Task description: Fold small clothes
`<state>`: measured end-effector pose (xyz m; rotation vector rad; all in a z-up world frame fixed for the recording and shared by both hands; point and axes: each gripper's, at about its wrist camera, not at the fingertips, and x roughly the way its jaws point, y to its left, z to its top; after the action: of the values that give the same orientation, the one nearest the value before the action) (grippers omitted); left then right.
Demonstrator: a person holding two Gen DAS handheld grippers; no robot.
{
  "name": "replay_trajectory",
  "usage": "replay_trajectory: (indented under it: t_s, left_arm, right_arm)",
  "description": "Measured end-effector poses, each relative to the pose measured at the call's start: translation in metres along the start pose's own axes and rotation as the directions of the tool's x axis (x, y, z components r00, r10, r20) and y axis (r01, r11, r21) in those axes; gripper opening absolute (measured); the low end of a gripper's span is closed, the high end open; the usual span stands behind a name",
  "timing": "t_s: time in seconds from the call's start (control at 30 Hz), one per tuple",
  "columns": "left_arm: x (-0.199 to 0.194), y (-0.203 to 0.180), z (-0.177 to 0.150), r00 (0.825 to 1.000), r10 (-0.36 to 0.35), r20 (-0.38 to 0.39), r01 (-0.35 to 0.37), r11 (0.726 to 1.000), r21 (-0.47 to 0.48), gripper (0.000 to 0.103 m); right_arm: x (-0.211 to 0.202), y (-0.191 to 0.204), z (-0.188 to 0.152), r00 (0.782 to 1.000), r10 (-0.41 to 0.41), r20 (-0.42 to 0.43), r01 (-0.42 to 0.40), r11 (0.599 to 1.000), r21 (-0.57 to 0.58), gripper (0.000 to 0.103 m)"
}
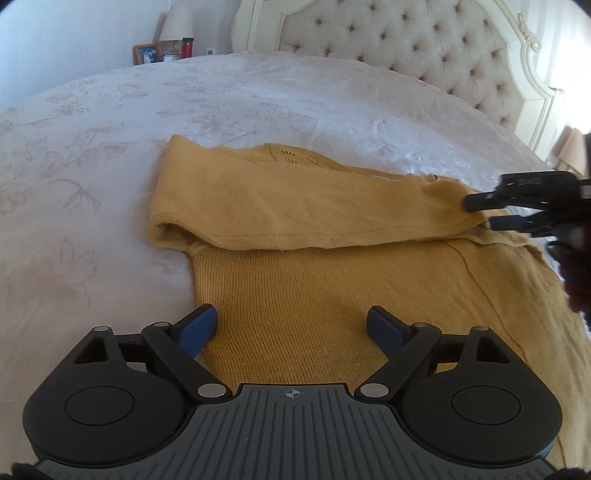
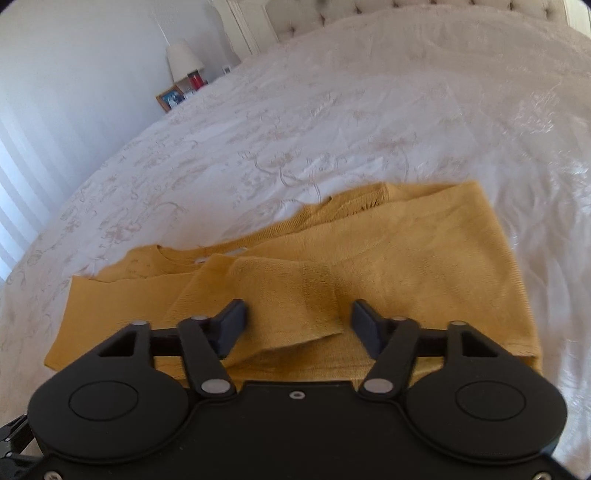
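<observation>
With both claws unclenched, my left claw (image 1: 290, 325) wide and my right claw (image 2: 297, 325) narrower astride a sleeve fold, the mustard-yellow knitted sweater (image 1: 295, 266) lies on the white floral bedspread (image 1: 110, 129) at twelve o'clock; a shallow pinch could drag layers apart.

Bright daylight, fisheye warp, slight blur

A bed (image 1: 258, 96) covered in a white floral spread is backed by a tufted headboard (image 1: 424, 48); a lamp (image 1: 177, 26) is seen beside it.
</observation>
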<state>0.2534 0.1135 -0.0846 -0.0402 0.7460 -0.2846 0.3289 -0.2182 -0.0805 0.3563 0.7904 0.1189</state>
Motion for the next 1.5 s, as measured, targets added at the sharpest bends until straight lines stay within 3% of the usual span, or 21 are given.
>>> replay_trajectory:
  t_s: [0.07,0.1,0.13,0.23,0.33,0.47,0.53,0.6,0.67,0.8,0.93,1.07,1.13,1.37,1.4,1.47,1.5]
  left_arm:
    - [-0.001,0.001,-0.001,1.0,-0.007,0.007,0.007,1.0,0.001,0.089]
    - [-0.001,0.002,-0.002,1.0,-0.009,0.012,0.009,1.0,-0.005,0.089]
    - [0.0,0.002,-0.003,1.0,-0.009,0.016,0.009,1.0,-0.009,0.089]
    - [0.002,-0.002,-0.002,1.0,0.003,0.017,-0.003,1.0,0.004,0.089]
    - [0.001,-0.004,-0.004,1.0,0.012,0.021,-0.012,1.0,0.018,0.089]
    - [0.001,-0.005,-0.004,1.0,0.013,0.021,-0.013,1.0,0.01,0.089]
    - [0.001,-0.006,-0.004,1.0,0.017,0.02,-0.017,1.0,0.01,0.089]
    - [0.001,-0.008,-0.005,0.999,0.024,0.021,-0.024,1.0,0.019,0.089]
    - [0.001,-0.01,-0.006,0.999,0.028,0.023,-0.029,0.999,0.03,0.089]
    - [0.001,-0.009,-0.006,0.999,0.025,0.023,-0.025,0.999,0.029,0.089]
    - [0.002,-0.009,-0.006,0.999,0.028,0.022,-0.029,0.999,0.034,0.089]
    - [0.002,-0.01,-0.007,0.999,0.033,0.024,-0.034,0.999,0.042,0.089]
    - [0.002,-0.011,-0.008,0.999,0.034,0.027,-0.035,0.999,0.042,0.089]
    - [0.003,-0.01,-0.009,0.999,0.031,0.03,-0.032,0.999,0.043,0.09]
    - [0.003,-0.011,-0.009,0.999,0.031,0.03,-0.033,0.998,0.044,0.09]
    - [0.003,-0.011,-0.01,0.999,0.032,0.031,-0.034,0.998,0.047,0.09]
    - [0.003,-0.01,-0.01,0.999,0.032,0.032,-0.034,0.998,0.048,0.09]
  right_arm:
    - [0.005,0.002,0.003,1.0,0.017,-0.021,-0.017,1.0,0.003,0.046]
    - [0.007,0.004,0.004,0.998,0.043,-0.036,-0.043,0.999,0.009,0.026]
    - [0.007,0.006,0.005,0.997,0.066,-0.05,-0.066,0.998,0.01,0.016]
    - [-0.003,0.027,0.013,0.998,0.045,-0.04,-0.049,0.994,-0.1,0.016]
    - [-0.03,0.046,0.026,0.999,0.035,0.02,-0.029,0.973,-0.228,0.015]
    - [-0.064,0.042,0.043,0.99,-0.047,0.135,0.085,0.951,-0.299,0.015]
    - [-0.06,0.026,0.045,0.985,-0.118,0.125,0.151,0.943,-0.296,0.015]
    - [-0.044,0.007,0.042,0.989,-0.144,0.043,0.15,0.951,-0.272,0.016]
    - [-0.028,-0.005,0.033,0.982,-0.186,-0.011,0.176,0.947,-0.269,0.017]
    - [-0.015,-0.016,0.02,0.971,-0.233,-0.043,0.214,0.94,-0.265,0.032]
    - [-0.016,-0.021,0.014,0.969,-0.24,-0.061,0.215,0.938,-0.272,0.051]
    - [-0.017,-0.026,0.015,0.975,-0.212,-0.061,0.19,0.95,-0.249,0.058]
    - [-0.019,-0.03,0.018,0.981,-0.188,-0.054,0.173,0.962,-0.209,0.069]
    - [-0.009,-0.056,0.037,0.994,-0.101,-0.032,0.102,0.995,0.012,0.071]
    - [-0.006,-0.059,0.038,0.996,-0.083,-0.038,0.084,0.996,0.034,0.067]
    - [-0.001,-0.059,0.04,0.997,-0.052,-0.057,0.054,0.998,0.043,0.046]
    - [0.0,-0.056,0.04,0.997,-0.061,-0.055,0.062,0.998,0.024,0.025]
